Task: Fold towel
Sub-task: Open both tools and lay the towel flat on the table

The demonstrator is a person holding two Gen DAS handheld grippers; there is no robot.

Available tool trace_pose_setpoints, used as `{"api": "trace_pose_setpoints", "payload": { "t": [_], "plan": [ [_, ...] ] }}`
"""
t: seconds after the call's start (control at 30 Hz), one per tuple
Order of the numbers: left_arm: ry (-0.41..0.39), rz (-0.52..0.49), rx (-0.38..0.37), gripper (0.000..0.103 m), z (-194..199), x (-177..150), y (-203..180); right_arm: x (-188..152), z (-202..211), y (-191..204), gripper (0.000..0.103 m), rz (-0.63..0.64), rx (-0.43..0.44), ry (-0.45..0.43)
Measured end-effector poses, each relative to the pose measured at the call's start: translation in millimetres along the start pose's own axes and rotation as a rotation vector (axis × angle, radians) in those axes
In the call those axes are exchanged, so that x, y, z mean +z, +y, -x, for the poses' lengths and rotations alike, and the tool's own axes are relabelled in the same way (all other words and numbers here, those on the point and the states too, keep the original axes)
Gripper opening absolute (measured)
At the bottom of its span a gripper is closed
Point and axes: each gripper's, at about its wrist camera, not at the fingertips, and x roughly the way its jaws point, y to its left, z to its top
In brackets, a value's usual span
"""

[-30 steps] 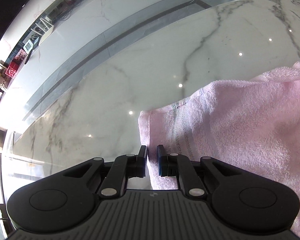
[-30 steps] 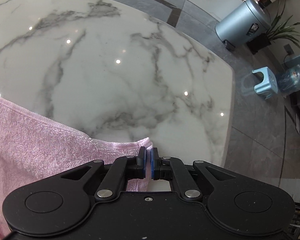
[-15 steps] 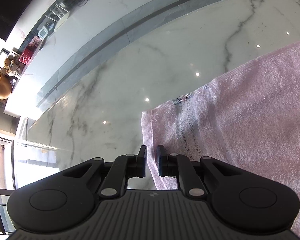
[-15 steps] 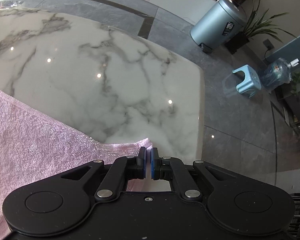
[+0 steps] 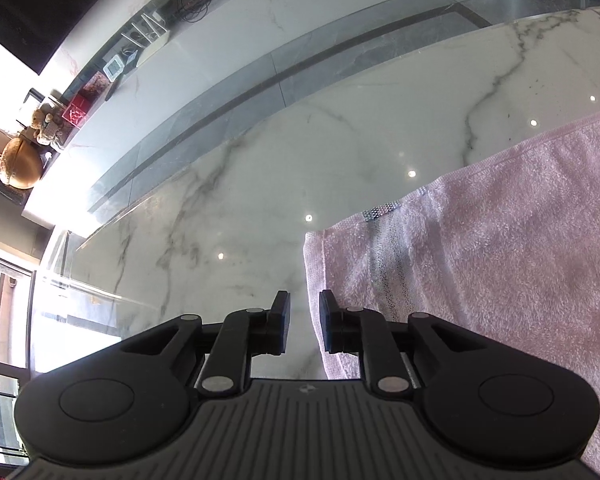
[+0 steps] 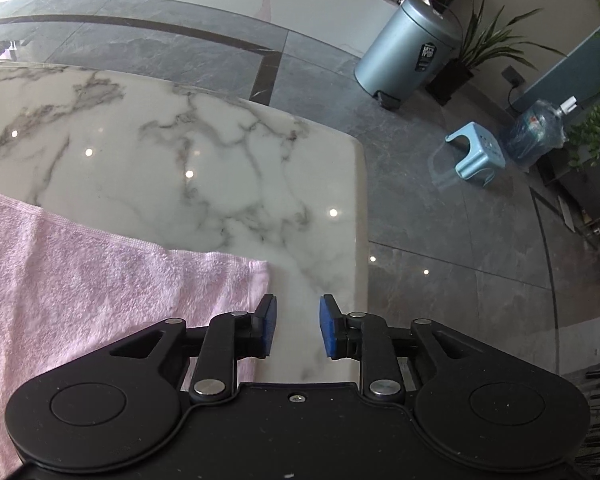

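A pink towel (image 5: 480, 248) lies flat on the white marble table (image 5: 300, 152). In the left wrist view it fills the right side, its left edge running just by my right finger. My left gripper (image 5: 304, 320) is open and empty, with the towel's left edge just inside the gap. In the right wrist view the towel (image 6: 100, 288) fills the lower left, its right corner by my left finger. My right gripper (image 6: 296, 328) is open and empty over bare marble (image 6: 220, 160), just right of that corner.
The table's right edge (image 6: 362, 240) runs close to my right gripper, with grey floor beyond. A grey bin (image 6: 408, 52), a blue stool (image 6: 472, 156), a water jug (image 6: 536, 128) and plants stand on the floor. A shelf with ornaments (image 5: 40, 132) lies far left.
Both grippers have opened and let go of the towel's corners. The towel has come down and now lies flat on the table.
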Motion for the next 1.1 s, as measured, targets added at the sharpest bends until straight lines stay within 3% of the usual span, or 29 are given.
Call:
{"api": "trace_pose_setpoints", "payload": {
  "t": [0.17, 0.37, 0.7, 1.1],
  "plan": [
    [-0.048, -0.024, -0.105, 0.018, 38, -19, -21, -40, 25, 17, 0.027, 0.0, 0.099, 0.047],
    [-0.036, -0.092, -0.236, 0.018, 63, -53, -61, -94, 41, 31, 0.027, -0.02, 0.172, 0.099],
    [-0.007, -0.12, -0.266, 0.018, 77, -107, -82, -172, 55, 37, 0.027, -0.112, 0.262, 0.159],
    [0.017, -0.064, -0.296, 0.016, 68, -127, -81, -192, 60, 44, 0.027, -0.092, 0.243, 0.122]
  ]
}}
